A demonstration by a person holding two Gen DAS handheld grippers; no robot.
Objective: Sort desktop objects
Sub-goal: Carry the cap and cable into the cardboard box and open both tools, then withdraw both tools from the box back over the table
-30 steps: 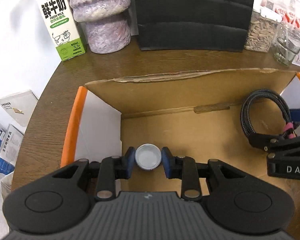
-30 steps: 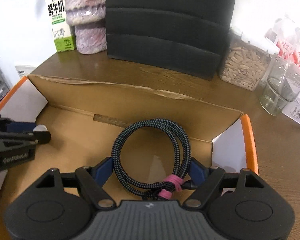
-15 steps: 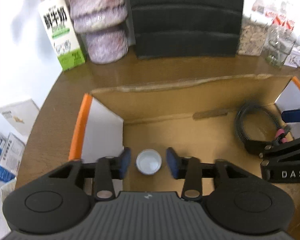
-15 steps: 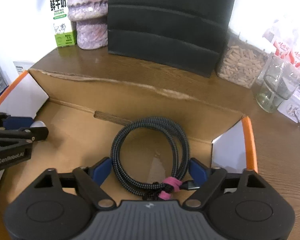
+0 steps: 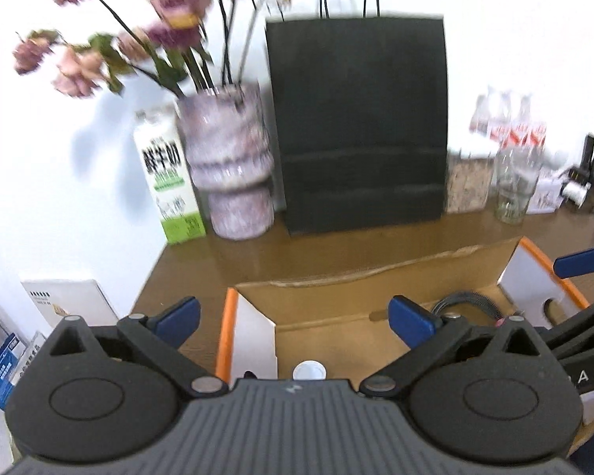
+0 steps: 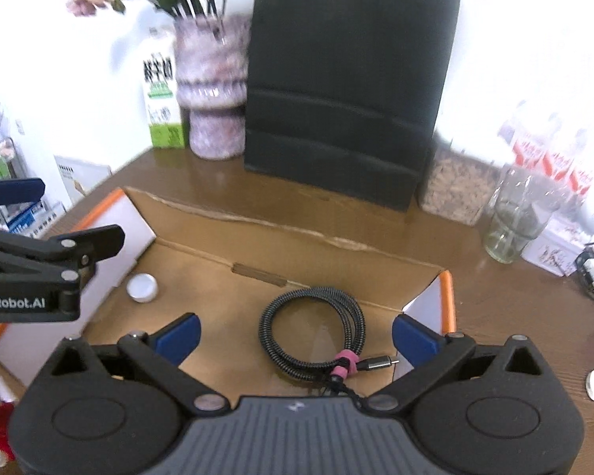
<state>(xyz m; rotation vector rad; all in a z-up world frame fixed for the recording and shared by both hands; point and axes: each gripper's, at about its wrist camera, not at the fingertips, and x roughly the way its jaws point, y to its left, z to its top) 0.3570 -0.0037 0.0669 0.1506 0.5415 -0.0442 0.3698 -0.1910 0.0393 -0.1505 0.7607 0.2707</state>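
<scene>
Tools (image 5: 293, 320) (image 6: 295, 332) gape above cardboard box (image 6: 336, 245) on wooden table (image 6: 495, 289) by white wall (image 6: 79, 79).

Bright, even light; blown-out white wall, motion blur throughout, fisheye-bent edges.

home desk: vase (image 5: 229, 162), milk carton (image 5: 170, 182)

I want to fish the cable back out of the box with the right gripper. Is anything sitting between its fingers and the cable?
Nothing visible. The right gripper hangs open over the cable, which lies bare on the box floor. The cap lies apart to the left, under the left gripper.
</scene>
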